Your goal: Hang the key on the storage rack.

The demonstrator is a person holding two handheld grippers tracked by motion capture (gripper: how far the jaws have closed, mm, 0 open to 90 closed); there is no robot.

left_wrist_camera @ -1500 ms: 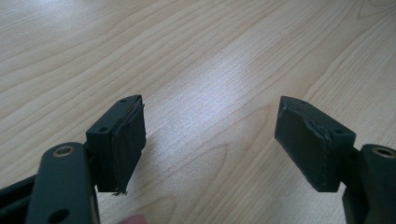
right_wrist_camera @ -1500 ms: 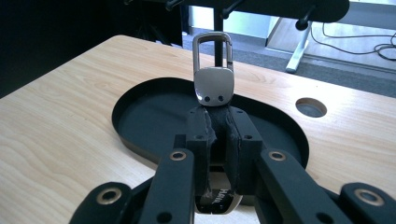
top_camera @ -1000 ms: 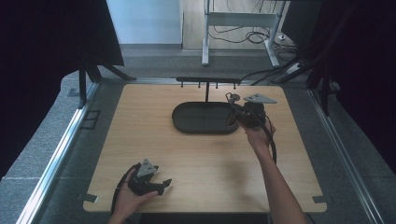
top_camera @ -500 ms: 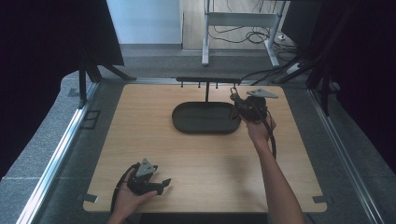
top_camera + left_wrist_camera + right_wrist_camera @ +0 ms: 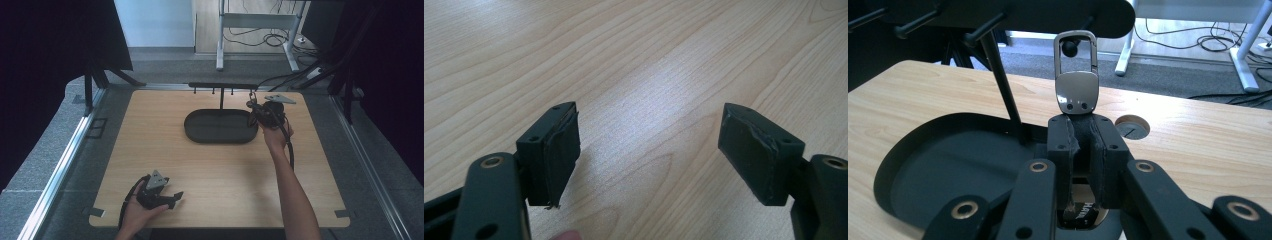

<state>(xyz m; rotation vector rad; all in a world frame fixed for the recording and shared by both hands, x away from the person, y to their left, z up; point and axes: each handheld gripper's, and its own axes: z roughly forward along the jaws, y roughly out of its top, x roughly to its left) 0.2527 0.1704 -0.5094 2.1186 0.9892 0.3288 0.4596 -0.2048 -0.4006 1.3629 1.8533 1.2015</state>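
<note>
My right gripper (image 5: 1082, 131) is shut on a keychain with a silver metal clip (image 5: 1076, 90), which stands upright above the jaws. The ball tip of a peg (image 5: 1068, 47) shows through the clip's loop; whether they touch I cannot tell. The pegs hang from a black rack bar (image 5: 222, 86) on a thin post (image 5: 1000, 80) that rises from a black oval tray (image 5: 220, 131). In the high view the right gripper (image 5: 252, 106) hovers at the tray's right end. The left gripper (image 5: 175, 196) rests near the table's front left, jaws wide open over bare wood (image 5: 649, 145).
A round cable hole (image 5: 1132, 126) sits in the tabletop right of the tray. Behind the table's far edge are grey floor, white desk legs (image 5: 220, 35) and loose cables. Dark curtains stand at both sides.
The right gripper with the keychain has shifted slightly to the right and toward the rack's right end. The left gripper has stayed put.
</note>
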